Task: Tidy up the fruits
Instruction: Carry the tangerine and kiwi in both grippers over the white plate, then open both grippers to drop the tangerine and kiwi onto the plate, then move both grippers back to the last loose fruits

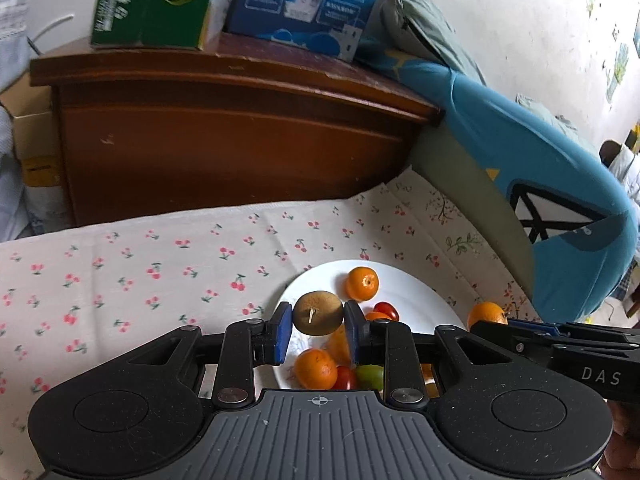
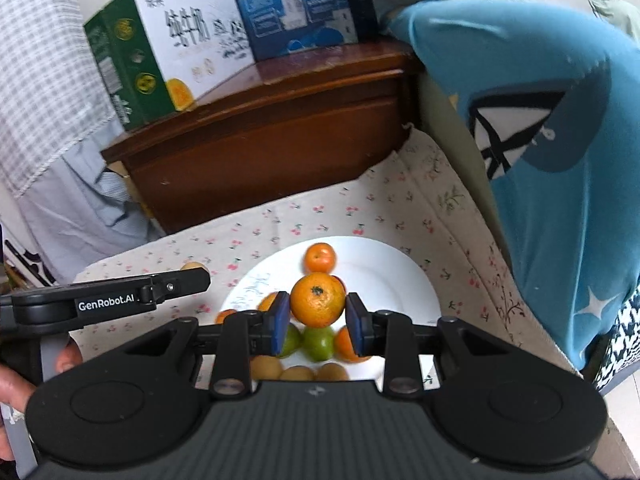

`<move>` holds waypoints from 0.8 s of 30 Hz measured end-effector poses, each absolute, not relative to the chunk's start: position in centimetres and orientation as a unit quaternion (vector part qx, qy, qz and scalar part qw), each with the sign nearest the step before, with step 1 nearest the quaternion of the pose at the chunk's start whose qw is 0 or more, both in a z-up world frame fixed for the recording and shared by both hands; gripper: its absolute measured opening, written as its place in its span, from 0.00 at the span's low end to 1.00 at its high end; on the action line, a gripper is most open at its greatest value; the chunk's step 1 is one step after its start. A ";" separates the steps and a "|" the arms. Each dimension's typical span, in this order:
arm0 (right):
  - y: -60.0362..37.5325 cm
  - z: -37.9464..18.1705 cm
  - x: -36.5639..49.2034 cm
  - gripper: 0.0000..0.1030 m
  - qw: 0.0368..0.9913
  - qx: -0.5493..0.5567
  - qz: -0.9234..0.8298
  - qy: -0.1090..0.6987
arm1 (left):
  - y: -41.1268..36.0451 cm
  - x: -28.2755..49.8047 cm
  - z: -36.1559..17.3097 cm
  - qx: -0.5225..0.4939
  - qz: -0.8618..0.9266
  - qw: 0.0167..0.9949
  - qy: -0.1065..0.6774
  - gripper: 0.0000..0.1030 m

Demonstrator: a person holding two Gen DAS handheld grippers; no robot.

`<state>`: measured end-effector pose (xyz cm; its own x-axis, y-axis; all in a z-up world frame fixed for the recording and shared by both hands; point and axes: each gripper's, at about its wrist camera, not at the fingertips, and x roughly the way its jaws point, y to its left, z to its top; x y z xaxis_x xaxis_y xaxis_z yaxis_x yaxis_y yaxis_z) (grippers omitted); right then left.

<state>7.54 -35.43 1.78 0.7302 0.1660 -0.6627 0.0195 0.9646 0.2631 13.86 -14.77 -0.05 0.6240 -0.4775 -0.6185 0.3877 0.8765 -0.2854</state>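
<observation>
My left gripper (image 1: 318, 330) is shut on a brown-green round fruit (image 1: 319, 313) with a short stem, held above the white plate (image 1: 416, 300). My right gripper (image 2: 317, 322) is shut on an orange tangerine (image 2: 317, 300), held above the same white plate (image 2: 384, 276). The plate holds several fruits: tangerines (image 1: 362, 283), red tomatoes (image 1: 387, 309), green fruits (image 2: 319, 343) and brown fruits (image 2: 266, 367). The right gripper with its tangerine (image 1: 486, 314) shows at the right of the left wrist view. The left gripper (image 2: 176, 283) shows at the left of the right wrist view.
The plate lies on a cherry-print cloth (image 1: 160, 264). A brown wooden cabinet (image 1: 224, 140) stands behind, with a green carton (image 1: 156, 4) and a blue carton (image 1: 308, 4) on top. A blue garment (image 1: 532, 184) hangs over something at the right.
</observation>
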 end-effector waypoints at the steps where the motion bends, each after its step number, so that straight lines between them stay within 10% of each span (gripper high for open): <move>1: -35.5 1.6 7.7 0.29 0.921 0.128 0.037 0.367 | -15.1 14.2 -0.3 -0.062 -0.242 0.898 0.364 0.25; 24: -36.1 0.7 9.3 0.31 0.913 0.167 0.019 0.371 | -15.6 14.8 1.2 -0.071 -0.259 0.889 0.370 0.34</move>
<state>9.27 -36.13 0.67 0.7245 0.1590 -0.6707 0.0885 0.9435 0.3193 14.79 -15.63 1.25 0.5919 -0.5130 -0.6217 0.4087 0.8558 -0.3171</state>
